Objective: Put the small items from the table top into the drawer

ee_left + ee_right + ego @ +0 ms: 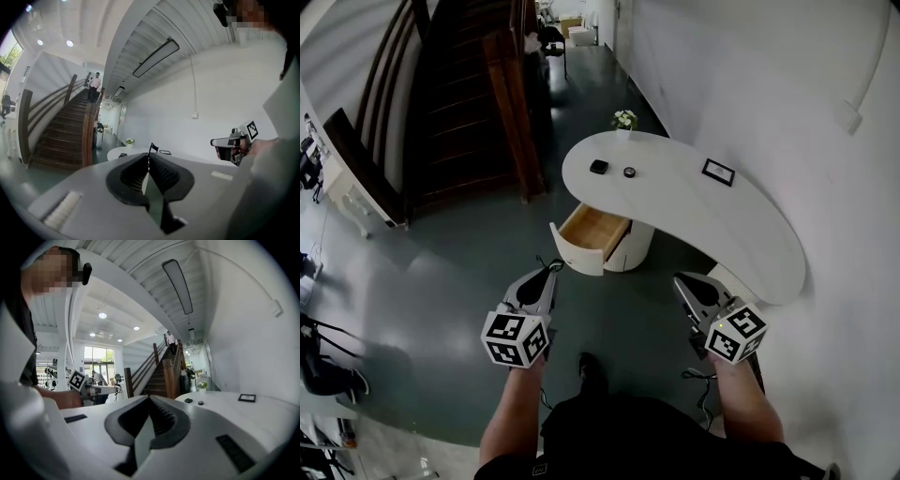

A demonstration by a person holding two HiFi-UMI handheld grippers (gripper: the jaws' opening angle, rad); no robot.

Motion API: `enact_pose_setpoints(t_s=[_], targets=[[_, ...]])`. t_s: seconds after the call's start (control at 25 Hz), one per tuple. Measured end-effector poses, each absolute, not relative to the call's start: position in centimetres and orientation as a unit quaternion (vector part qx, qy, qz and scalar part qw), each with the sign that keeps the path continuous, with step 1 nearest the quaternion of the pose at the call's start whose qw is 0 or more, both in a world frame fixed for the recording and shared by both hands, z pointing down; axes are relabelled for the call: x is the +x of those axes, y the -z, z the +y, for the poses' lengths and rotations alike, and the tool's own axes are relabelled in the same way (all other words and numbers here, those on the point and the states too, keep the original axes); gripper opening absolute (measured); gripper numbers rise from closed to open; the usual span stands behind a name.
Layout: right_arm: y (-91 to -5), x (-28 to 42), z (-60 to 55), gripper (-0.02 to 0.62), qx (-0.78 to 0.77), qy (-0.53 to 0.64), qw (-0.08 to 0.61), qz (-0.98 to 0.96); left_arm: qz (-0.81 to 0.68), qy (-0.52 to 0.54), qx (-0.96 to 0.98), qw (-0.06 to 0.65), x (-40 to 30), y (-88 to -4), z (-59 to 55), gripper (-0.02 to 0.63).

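Small items, a square black piece (pixel 599 167) and a round black one (pixel 629 172), lie close together at the far end of the curved white table (pixel 703 220) in the head view, with a framed picture (pixel 718 172) farther along the top, the drawer (pixel 593 232) pulled out below, and the left gripper (pixel 549 269) and right gripper (pixel 681 280) held in the air well short of the table. In the left gripper view, its jaws are pressed together with nothing between them, aimed toward the table beside a wooden staircase (pixel 61 136). In the right gripper view, these jaws likewise meet, empty, with both items well beyond them on the table.
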State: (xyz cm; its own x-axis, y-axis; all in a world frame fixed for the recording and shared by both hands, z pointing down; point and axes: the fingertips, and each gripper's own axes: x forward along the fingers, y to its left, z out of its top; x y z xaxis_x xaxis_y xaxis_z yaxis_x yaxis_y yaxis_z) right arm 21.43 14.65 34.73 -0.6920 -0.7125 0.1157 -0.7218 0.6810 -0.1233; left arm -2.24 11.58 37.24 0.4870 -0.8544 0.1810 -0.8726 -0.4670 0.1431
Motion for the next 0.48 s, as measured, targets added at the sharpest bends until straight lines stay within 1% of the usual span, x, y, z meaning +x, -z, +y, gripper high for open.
enact_pose_setpoints(t_s=[0.48], targets=[[-35.6, 16.3, 5.3, 0.012, 0.382, -0.099, 0.036, -0.918, -0.492, -0.043, 0.860, 0.130, -5.8, -38.8, 1.9, 0.025]])
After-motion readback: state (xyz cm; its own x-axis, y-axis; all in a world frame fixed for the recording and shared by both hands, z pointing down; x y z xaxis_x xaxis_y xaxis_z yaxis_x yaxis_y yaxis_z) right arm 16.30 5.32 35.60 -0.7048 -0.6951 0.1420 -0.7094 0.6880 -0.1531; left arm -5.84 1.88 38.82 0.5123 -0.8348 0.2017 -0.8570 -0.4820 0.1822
